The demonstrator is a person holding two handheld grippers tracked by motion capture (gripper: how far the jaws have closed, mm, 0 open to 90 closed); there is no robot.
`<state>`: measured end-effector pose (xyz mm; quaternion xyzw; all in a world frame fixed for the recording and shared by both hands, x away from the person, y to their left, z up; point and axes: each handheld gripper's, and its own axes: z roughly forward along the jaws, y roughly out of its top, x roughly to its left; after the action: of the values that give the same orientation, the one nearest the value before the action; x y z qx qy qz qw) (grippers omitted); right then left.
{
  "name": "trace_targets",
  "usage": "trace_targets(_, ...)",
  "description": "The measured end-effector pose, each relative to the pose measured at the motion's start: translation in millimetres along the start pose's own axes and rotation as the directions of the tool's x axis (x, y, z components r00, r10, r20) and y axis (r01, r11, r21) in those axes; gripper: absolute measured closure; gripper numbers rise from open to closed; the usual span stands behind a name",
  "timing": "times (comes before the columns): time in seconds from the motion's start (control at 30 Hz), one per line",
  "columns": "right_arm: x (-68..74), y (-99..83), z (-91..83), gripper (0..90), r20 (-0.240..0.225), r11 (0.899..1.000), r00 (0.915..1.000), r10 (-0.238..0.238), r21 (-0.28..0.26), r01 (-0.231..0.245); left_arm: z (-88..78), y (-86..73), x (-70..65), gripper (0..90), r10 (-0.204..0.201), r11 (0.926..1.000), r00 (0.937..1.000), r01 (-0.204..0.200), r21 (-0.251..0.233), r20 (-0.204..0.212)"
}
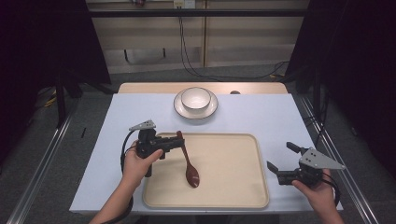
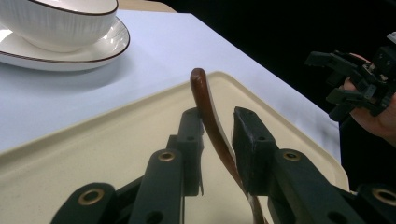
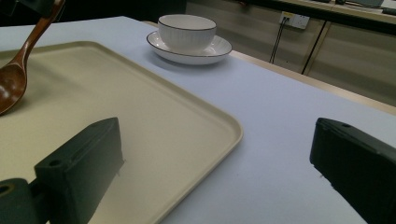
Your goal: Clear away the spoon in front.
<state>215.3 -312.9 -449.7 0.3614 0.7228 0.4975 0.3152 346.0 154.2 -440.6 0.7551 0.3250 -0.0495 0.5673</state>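
Observation:
A dark brown wooden spoon (image 1: 189,163) lies on the beige tray (image 1: 233,163), bowl end toward the person and handle pointing away. My left gripper (image 1: 177,142) reaches in from the tray's left edge, one jaw on each side of the handle's far end. In the left gripper view the handle (image 2: 210,112) runs slantwise between the jaws with a gap showing, so the pads do not clamp it. My right gripper (image 1: 279,155) hovers to the right of the tray, open and empty. The right gripper view shows the spoon (image 3: 18,70) resting on the tray (image 3: 140,116).
A white bowl (image 1: 195,98) sits on a white plate (image 1: 180,109) beyond the tray, at the back middle of the pale blue table (image 1: 280,116). Metal rails run along both sides of the table. Cables hang at the back wall.

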Motion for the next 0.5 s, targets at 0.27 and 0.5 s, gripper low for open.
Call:
trace_targets(0.27,0.2,0.0,0.2,2.1,0.002,1.0,1.0,-0.001,0.001,0.001,1.3,-1.0,2.2,71.4,0.001,1.0,0.9999,-0.001,0.002,-0.014)
trace_targets(0.5,0.4,-0.1,0.3,2.1,-0.004,1.0,1.0,-0.004,0.002,0.004,3.4,-2.3,3.5,69.0,-0.005,1.0,0.9998,0.006,0.006,-0.021)
